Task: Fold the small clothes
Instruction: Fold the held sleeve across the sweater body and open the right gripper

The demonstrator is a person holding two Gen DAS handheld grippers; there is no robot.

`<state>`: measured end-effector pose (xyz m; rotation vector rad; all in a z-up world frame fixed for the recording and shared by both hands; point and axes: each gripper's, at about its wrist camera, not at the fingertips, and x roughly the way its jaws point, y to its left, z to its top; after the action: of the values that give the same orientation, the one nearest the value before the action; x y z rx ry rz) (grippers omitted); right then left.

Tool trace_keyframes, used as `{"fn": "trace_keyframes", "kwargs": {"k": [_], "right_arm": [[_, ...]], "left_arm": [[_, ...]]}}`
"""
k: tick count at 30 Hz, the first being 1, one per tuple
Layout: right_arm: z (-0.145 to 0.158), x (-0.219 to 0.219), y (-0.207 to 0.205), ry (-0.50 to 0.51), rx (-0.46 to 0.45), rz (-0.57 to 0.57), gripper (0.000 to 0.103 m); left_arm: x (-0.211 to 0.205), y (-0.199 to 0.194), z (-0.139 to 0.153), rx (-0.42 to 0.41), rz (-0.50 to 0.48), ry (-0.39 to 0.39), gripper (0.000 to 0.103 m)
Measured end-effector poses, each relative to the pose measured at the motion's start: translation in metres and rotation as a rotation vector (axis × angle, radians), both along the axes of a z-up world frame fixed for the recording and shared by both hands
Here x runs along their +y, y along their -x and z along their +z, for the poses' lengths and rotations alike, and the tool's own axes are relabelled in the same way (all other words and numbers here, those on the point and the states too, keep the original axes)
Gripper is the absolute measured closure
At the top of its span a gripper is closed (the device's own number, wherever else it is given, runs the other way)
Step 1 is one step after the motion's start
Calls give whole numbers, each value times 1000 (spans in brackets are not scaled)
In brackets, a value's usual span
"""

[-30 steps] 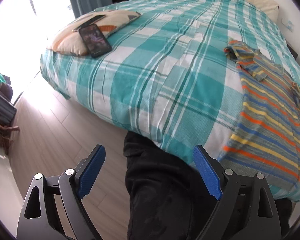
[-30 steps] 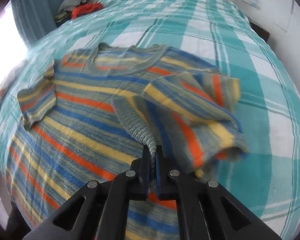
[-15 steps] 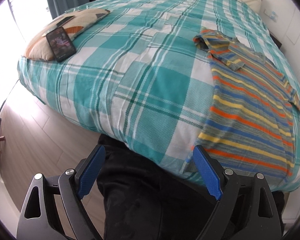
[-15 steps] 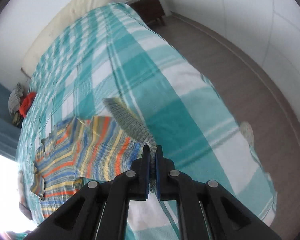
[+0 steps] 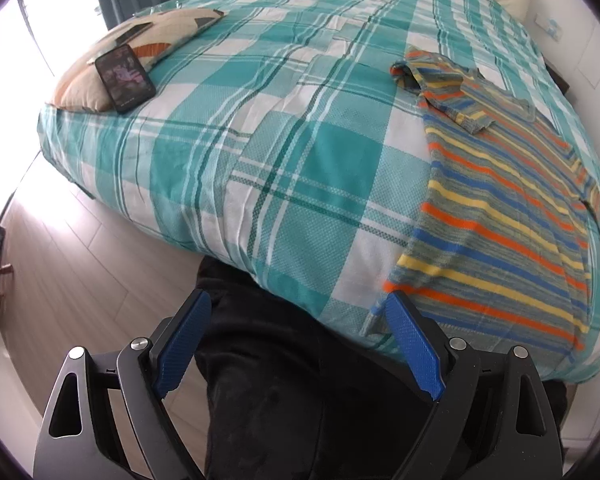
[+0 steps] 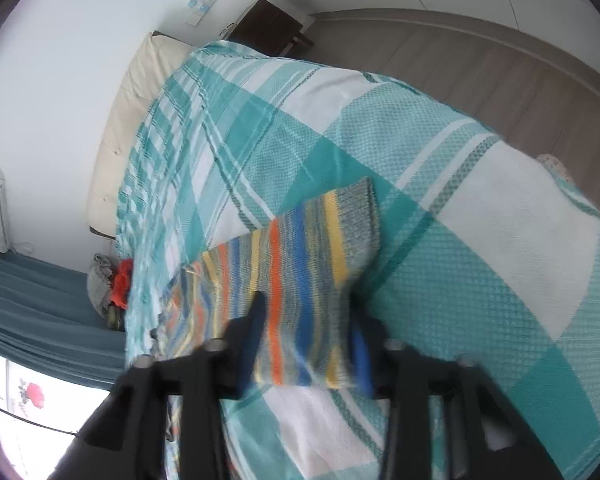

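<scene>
The right gripper [image 6: 308, 320] is opening, its jaws spread around the striped shirt [image 6: 300, 256] sleeve lying on the bed [image 6: 480, 240]; the left gripper [image 5: 296, 344] gapes wide, empty, beside the shirt's hem.

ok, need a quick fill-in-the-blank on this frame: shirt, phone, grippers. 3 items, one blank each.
1. The multicoloured striped knit shirt lies on the teal-and-white ____ bedspread.
2. The black smartphone leans on a ____ at the bed's corner.
3. The left gripper, blue-padded, hovers ____ with nothing between its pads.

Missing words: plaid; pillow; open
</scene>
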<state>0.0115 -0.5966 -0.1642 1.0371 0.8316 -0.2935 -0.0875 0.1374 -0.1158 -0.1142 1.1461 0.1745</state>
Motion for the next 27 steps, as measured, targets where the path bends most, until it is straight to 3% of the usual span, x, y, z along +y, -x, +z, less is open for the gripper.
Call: {"fn": "trace_keyframes", "kwargs": {"k": [1, 5, 10, 18, 21, 23, 25, 27], "right_arm": [[3, 0, 0, 79, 65, -19, 101], [12, -14, 13, 257, 166, -81, 102], [11, -7, 11, 328, 208, -51, 102], [13, -4, 11, 368, 200, -10, 100], [14, -12, 28, 309, 158, -68, 84], [17, -16, 46, 280, 129, -122, 59], [23, -17, 66, 286, 120, -169, 45], [26, -12, 88, 294, 113, -181, 41]], "left_arm": [[-1, 1, 1, -2, 0, 0, 13], [-4, 6, 6, -31, -11, -25, 12], [0, 4, -8, 16, -10, -43, 13], [2, 7, -6, -11, -10, -63, 12], [4, 5, -11, 12, -8, -53, 12], [5, 5, -11, 12, 0, -27, 12], [6, 4, -9, 6, 7, -13, 12], [5, 2, -10, 3, 6, -12, 12]]}}
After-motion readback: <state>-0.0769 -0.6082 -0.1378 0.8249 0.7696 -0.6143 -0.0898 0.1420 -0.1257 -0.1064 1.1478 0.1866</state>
